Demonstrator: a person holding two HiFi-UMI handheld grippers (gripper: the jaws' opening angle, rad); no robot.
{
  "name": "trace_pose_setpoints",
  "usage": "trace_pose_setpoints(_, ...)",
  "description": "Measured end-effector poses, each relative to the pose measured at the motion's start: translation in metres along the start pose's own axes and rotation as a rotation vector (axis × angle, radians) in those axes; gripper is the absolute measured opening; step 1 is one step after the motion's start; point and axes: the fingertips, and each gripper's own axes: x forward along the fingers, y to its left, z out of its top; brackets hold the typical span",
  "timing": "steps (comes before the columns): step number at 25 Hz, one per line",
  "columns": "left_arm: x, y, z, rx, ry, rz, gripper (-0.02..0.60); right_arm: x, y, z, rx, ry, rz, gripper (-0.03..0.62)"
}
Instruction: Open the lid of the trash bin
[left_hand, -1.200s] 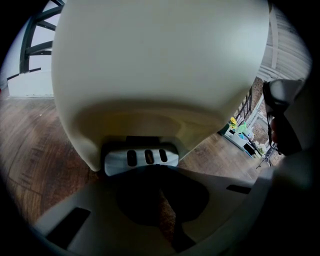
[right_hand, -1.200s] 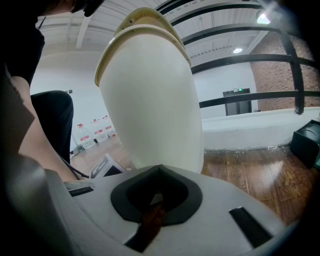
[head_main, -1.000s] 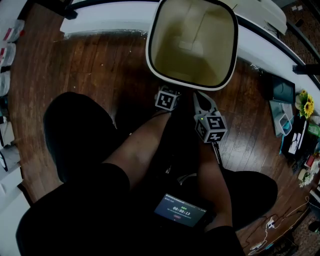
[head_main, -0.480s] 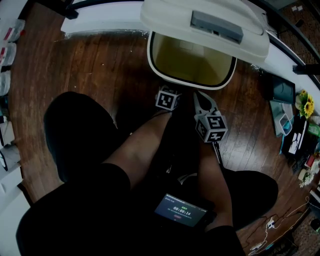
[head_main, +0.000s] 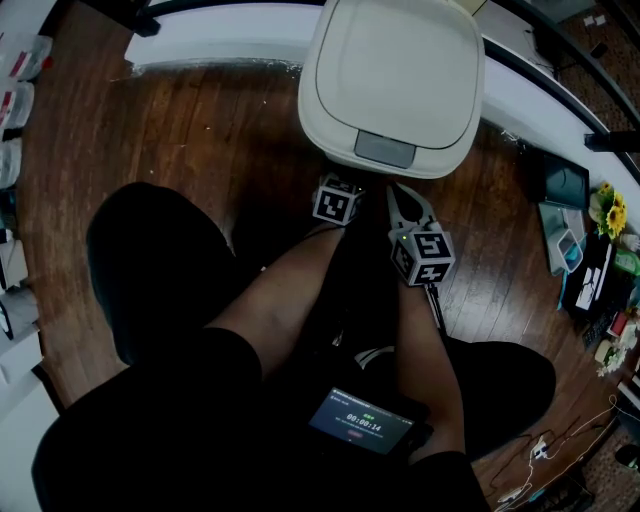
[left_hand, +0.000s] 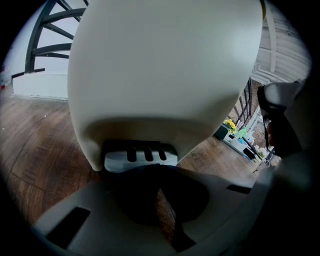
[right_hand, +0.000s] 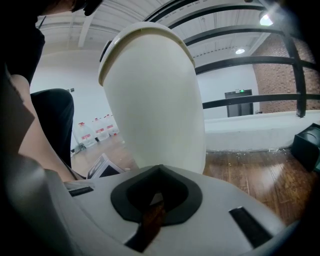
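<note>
dark wood floor (head_main: 200, 130), cream bin (right_hand: 155, 100), lid (head_main: 390, 70) shut

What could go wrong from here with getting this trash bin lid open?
The lid is down, and the left gripper, jaws together, sits close by the grey pedal; an off-centre push could slip off it. The trash bin stands on a smooth wood floor, so pressing might slide or tip it. The right gripper, also shut, holds nothing to steady it.
</note>
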Motion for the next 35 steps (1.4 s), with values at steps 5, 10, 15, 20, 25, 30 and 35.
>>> trace_pose_setpoints(5,-0.005,-0.005,0.001,0.047,0.035,0.000,0.025,-0.005,0.004,0.002,-0.041,0.010,0.007,0.017)
trace_pose_setpoints(10,-0.018,-0.017,0.002,0.047,-0.024,-0.070,0.025,-0.013,0.002,0.003,-0.039,0.007,0.006,0.017)
trace_pose_setpoints(15,-0.047,-0.045,0.001,0.123,-0.104,-0.181,0.025,-0.024,0.001,0.007,-0.048,-0.010,-0.010,0.017)
trace_pose_setpoints(20,-0.082,-0.082,0.018,0.219,-0.168,-0.278,0.025,-0.036,0.011,0.012,-0.074,-0.024,0.003,0.017)
trace_pose_setpoints(25,-0.126,-0.099,0.035,0.266,-0.228,-0.292,0.029,-0.055,0.034,0.022,-0.097,-0.028,0.047,0.017)
trace_pose_setpoints(30,-0.170,-0.116,0.063,0.310,-0.331,-0.291,0.029,-0.074,0.063,0.041,-0.139,-0.051,0.112,0.017)
trace_pose_setpoints(35,-0.224,-0.125,0.089,0.316,-0.432,-0.285,0.029,-0.094,0.099,0.070,-0.186,-0.116,0.162,0.017)
